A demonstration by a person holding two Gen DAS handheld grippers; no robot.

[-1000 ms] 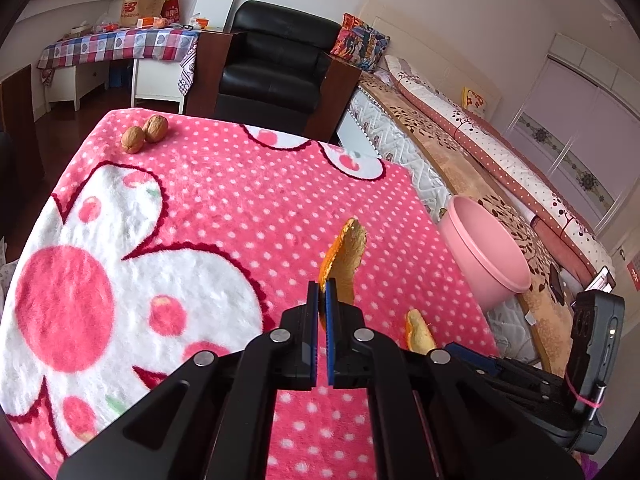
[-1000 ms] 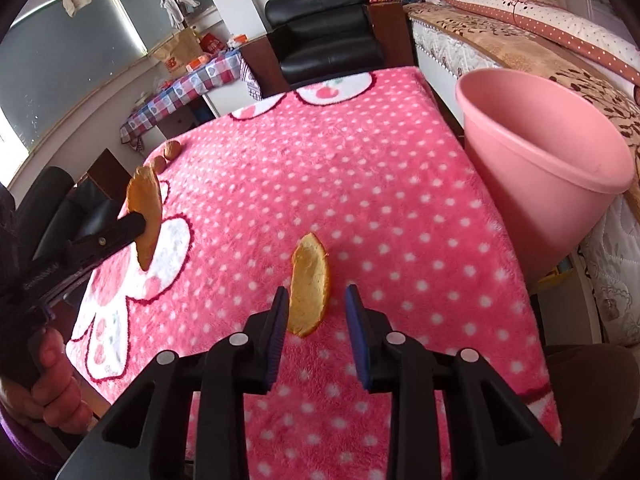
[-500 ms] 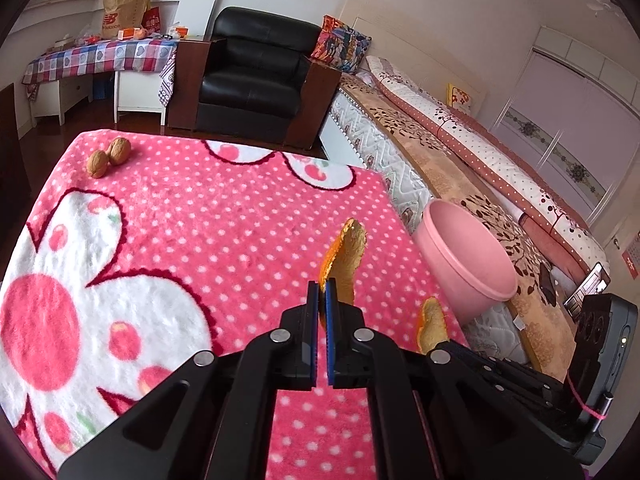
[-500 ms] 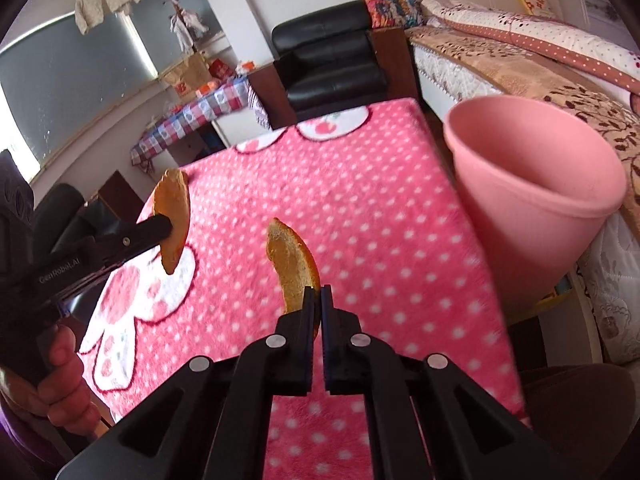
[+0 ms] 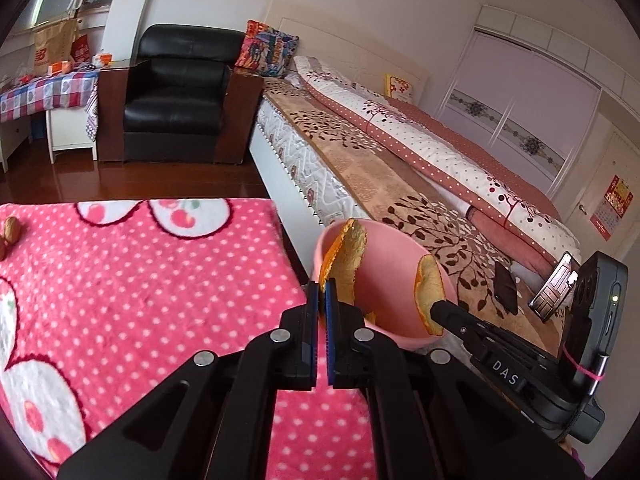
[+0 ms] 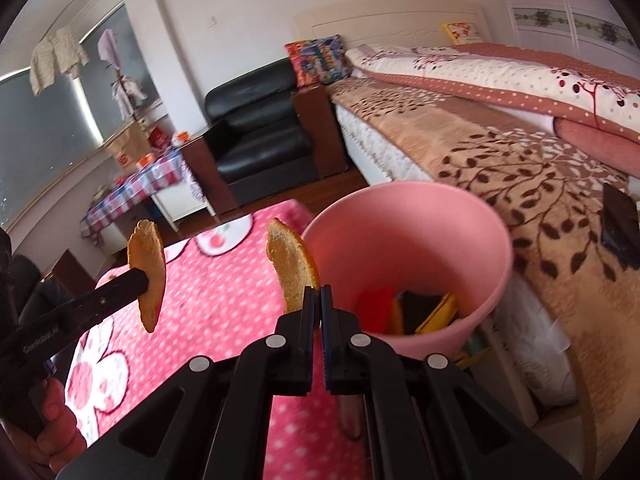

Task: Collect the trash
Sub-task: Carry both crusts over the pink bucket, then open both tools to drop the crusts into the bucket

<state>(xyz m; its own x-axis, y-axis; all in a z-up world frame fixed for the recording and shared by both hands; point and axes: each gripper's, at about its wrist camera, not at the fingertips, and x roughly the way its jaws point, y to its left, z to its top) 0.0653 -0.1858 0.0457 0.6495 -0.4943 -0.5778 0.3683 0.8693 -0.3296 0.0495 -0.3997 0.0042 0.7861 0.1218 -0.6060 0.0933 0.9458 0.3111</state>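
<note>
My left gripper (image 5: 322, 288) is shut on an orange peel (image 5: 345, 260), held upright near the rim of the pink bin (image 5: 394, 280). My right gripper (image 6: 320, 294) is shut on a second orange peel (image 6: 292, 268), held at the near left rim of the pink bin (image 6: 404, 236). The right gripper's peel also shows in the left wrist view (image 5: 430, 292), over the bin. The left gripper's peel shows in the right wrist view (image 6: 148, 268), left of the bin over the table. The bin holds red, yellow and dark wrappers (image 6: 404, 308).
A pink polka-dot blanket with flowers (image 5: 140, 288) covers the table. Two walnuts (image 5: 10, 232) lie at its far left. The bin stands between table and bed (image 5: 400, 160). A black armchair (image 5: 176, 96) stands beyond the table. Phones (image 5: 506, 286) lie on the bed.
The right gripper closed on the peel that lay on the blanket and lifted it. Both grippers carried their peels right, toward the pink bin.
</note>
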